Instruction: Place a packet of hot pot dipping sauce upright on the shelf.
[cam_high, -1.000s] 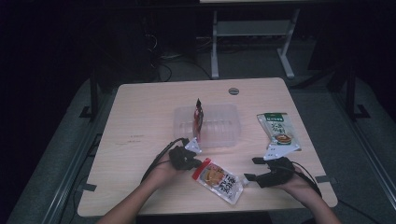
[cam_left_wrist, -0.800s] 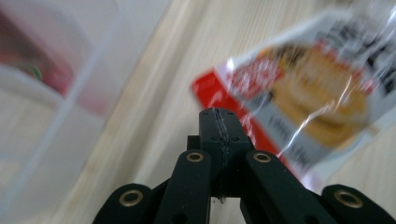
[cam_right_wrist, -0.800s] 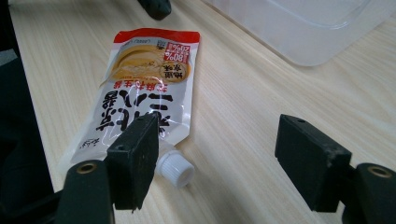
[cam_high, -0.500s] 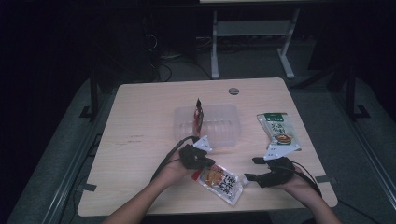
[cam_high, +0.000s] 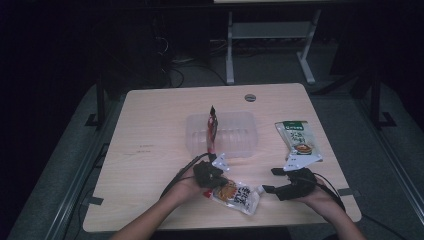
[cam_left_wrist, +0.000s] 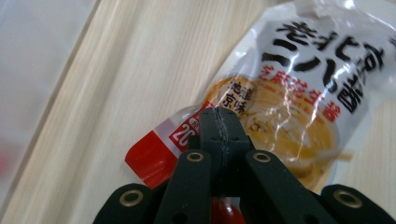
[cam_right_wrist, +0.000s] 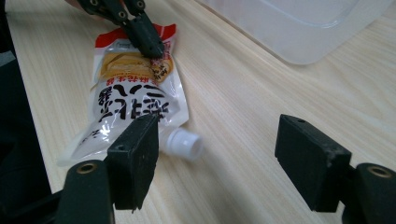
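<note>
The spouted sauce pouch lies flat on the tabletop close to its near edge, about midway along it, its white cap pointing toward the right gripper and its red-banded end toward the left gripper; in the left gripper view the two black jaws are pressed together at their tips with the pouch film close to the red band caught between them, so this tool is clamped narrow on the pouch; the right gripper view shows the same pinch from farther off, the left gripper bearing down on the pouch's orange printed part; the right gripper stands apart from the pouch toward the near right corner, jaws fairly wide with bare wood between them, one pad just in front of the cap, and whether it touches I cannot tell; a clear plastic tray sits near the middle of the tabletop with a slim red packet standing upright inside at its left part; a green-topped packet lies flat near the right edge, well apart from the tray; a round grommet is set near the far edge
</note>
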